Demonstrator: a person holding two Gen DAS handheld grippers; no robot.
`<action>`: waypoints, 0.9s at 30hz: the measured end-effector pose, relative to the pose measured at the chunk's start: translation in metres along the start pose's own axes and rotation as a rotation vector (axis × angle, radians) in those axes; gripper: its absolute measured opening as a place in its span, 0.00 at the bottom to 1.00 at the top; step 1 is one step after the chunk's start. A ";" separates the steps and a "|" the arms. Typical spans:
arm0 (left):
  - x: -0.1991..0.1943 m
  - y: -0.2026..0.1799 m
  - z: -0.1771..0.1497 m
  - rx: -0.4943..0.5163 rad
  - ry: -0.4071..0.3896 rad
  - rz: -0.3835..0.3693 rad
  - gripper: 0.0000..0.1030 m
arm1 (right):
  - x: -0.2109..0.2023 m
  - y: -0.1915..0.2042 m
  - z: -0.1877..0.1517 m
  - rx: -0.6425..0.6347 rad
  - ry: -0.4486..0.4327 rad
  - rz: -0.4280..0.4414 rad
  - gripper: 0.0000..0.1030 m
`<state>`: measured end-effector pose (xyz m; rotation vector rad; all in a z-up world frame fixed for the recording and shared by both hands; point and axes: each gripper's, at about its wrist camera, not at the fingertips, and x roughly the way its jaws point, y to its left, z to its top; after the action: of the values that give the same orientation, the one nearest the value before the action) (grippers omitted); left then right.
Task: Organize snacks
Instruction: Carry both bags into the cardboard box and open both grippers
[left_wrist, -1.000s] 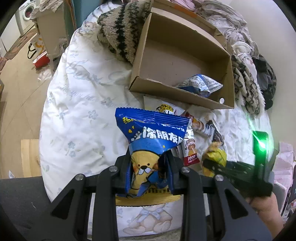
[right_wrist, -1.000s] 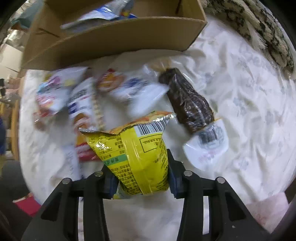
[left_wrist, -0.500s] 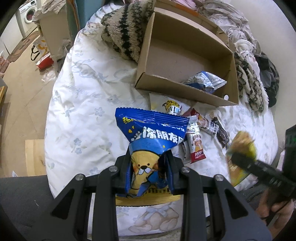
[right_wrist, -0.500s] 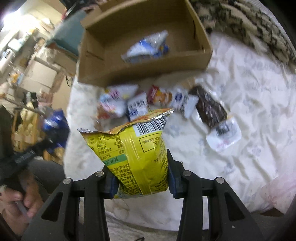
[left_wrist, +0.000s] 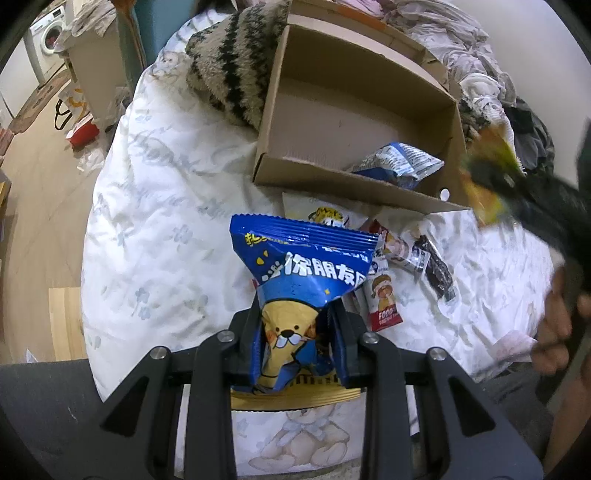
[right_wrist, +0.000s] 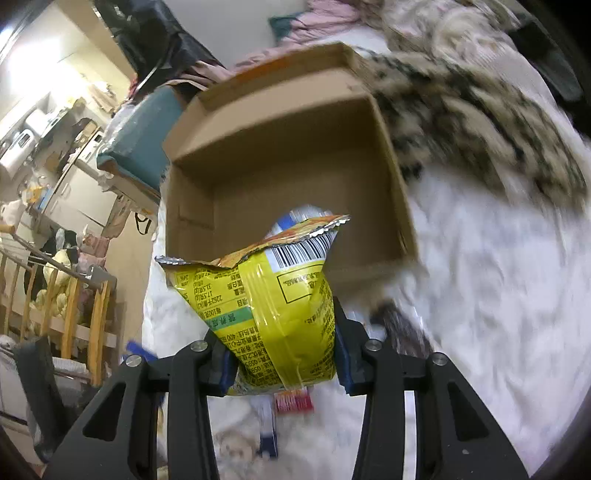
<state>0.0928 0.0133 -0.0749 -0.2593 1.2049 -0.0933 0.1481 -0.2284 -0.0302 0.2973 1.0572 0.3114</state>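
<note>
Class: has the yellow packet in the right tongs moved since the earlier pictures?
Yes. In the left wrist view the yellow packet has gone from low beside the loose snacks up to the box's right corner.

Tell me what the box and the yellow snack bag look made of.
Box: apparently plain brown cardboard, matte, with folded flaps and creased walls. Yellow snack bag: likely glossy plastic film with a foil lining, judging by the silvery crimped top seal and the sheen.

Glossy foil snack bags (left_wrist: 299, 273); matt cardboard box (left_wrist: 354, 122).

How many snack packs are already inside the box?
1: a blue-and-white pack lies in the box's near right corner. Nothing else shows on the box floor.
</note>
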 end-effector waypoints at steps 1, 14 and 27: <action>0.000 -0.001 0.001 0.004 -0.002 0.004 0.25 | 0.008 0.005 0.009 -0.016 -0.002 0.000 0.42; 0.000 -0.010 0.064 0.005 -0.012 -0.021 0.25 | 0.094 0.005 0.060 -0.137 0.053 -0.153 0.42; 0.034 -0.040 0.154 0.061 -0.107 0.034 0.25 | 0.077 -0.015 0.079 -0.051 -0.011 -0.135 0.42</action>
<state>0.2514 -0.0097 -0.0445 -0.1874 1.0983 -0.0855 0.2543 -0.2194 -0.0615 0.1804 1.0511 0.2152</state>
